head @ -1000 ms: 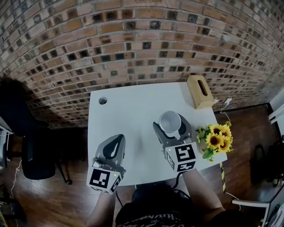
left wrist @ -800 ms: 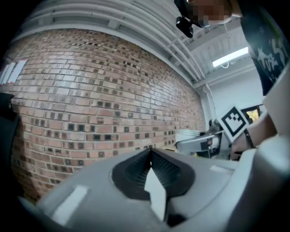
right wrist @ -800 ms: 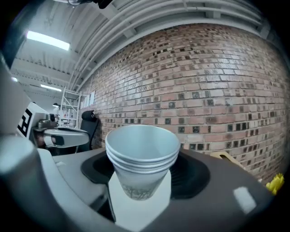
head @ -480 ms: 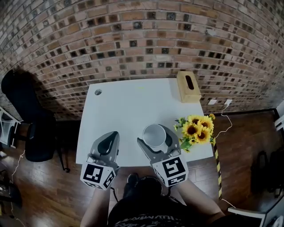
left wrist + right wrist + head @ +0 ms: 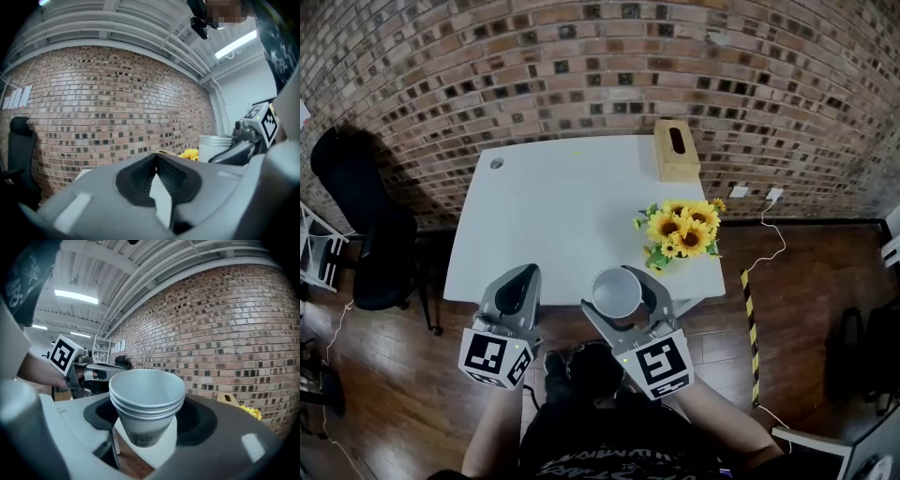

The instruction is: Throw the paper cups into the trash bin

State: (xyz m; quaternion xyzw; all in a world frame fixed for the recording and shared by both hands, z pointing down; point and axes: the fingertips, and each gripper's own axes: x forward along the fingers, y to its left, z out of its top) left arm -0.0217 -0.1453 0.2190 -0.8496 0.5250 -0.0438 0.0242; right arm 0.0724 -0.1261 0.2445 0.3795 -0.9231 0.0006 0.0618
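Note:
A stack of white paper cups stands upright between the jaws of my right gripper, which is shut on it, at the table's front edge. In the right gripper view the nested cups fill the middle, their rims stacked, with the jaws pressing on both sides. My left gripper hangs level with it to the left, its tips meeting with nothing between them. From the left gripper view the cups show at the right. No trash bin is in view.
The white table carries a wooden tissue box at its far right and a bunch of sunflowers near its right front. A black chair stands to the left. Wooden floor and a brick wall surround it.
Both grippers have drawn back from over the table to its front edge, and the whole view has backed away. The cups have stayed in the right gripper.

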